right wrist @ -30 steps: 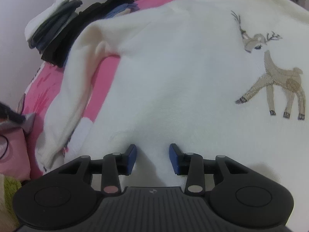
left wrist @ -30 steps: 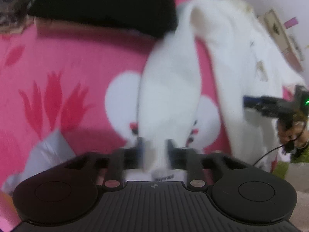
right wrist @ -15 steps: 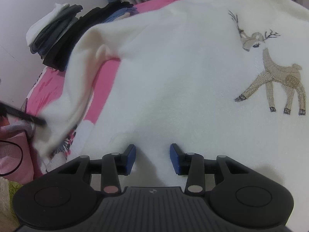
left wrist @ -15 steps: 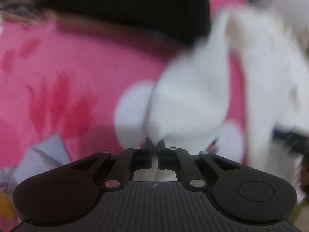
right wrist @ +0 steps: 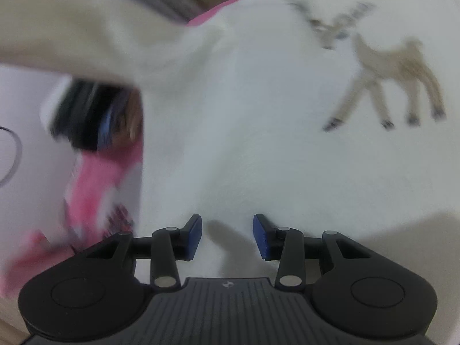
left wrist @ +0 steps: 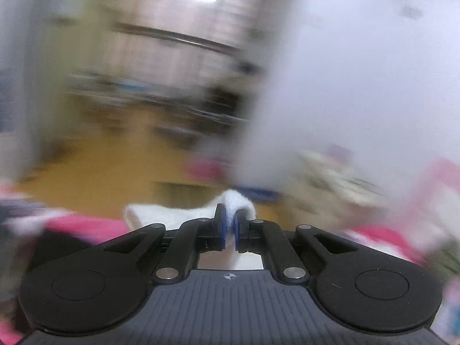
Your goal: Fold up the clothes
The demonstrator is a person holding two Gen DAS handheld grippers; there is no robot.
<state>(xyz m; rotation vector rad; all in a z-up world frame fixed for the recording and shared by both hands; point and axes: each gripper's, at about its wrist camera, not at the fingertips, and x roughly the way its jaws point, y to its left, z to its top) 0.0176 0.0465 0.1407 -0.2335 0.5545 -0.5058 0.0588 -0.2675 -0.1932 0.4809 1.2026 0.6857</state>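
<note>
While lifted, sleeve (left wrist: 230,201) between left tongs (left wrist: 229,231).

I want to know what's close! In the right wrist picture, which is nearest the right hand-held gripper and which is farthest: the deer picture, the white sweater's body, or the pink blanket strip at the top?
1. White sweater's body, right under the right hand-held gripper.
2. Deer picture, upper right on the sweater.
3. Pink blanket strip, top middle, beyond the sweater's edge.

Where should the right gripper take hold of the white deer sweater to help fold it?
Probably the near hem of the white sweater, straight ahead of the open right gripper: it lies flat there, while the left gripper holds the sleeve.
</note>
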